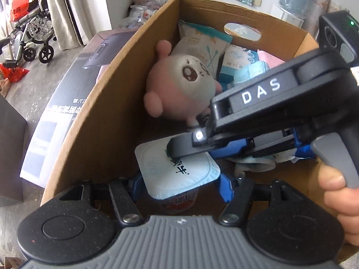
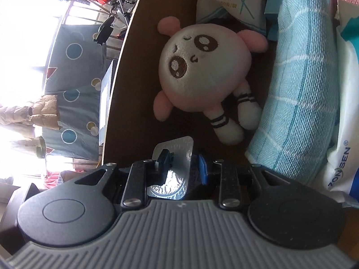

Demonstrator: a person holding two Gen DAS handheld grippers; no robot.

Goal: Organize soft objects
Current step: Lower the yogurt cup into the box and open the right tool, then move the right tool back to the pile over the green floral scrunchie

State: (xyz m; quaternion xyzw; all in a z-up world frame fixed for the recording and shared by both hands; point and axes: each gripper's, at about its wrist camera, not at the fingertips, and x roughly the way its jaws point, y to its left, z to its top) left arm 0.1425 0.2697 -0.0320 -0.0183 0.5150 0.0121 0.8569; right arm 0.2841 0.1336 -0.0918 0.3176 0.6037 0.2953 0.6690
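Yogurt cup (image 1: pixel 177 172) is held over the open cardboard box (image 1: pixel 98 103), clamped by its sides between the left gripper (image 1: pixel 179 186) fingers, foil lid up (blue print on the lid, red label on the cup wall). In the left wrist view, the right gripper (image 1: pixel 190 148) is laid across the lid's upper right corner; whether its tip touches the foil cannot be told. In the right wrist view, the right gripper (image 2: pixel 179 163) fingers are clenched narrowly on a flat foil-backed piece (image 2: pixel 175 170), shiny side facing the camera; what it belongs to cannot be told. A hand (image 1: pixel 341 201) is seen on the right gripper's grey handle. Inside the box, a pink-and-white plush toy (image 1: pixel 186 83) is lying face up near the left wall, striped legs toward the grippers. Beyond the plush's head, a cotton swab pack (image 1: pixel 202 44) is leaned against the far wall. A rolled light-blue checked towel (image 2: pixel 303 89) is placed just right of the plush, with a white tissue pack (image 2: pixel 341 157) beside it. Outside the box, a printed carton (image 1: pixel 65 103) is lying against the left wall, and a wheelchair (image 1: pixel 33 35) is parked on the floor further back.
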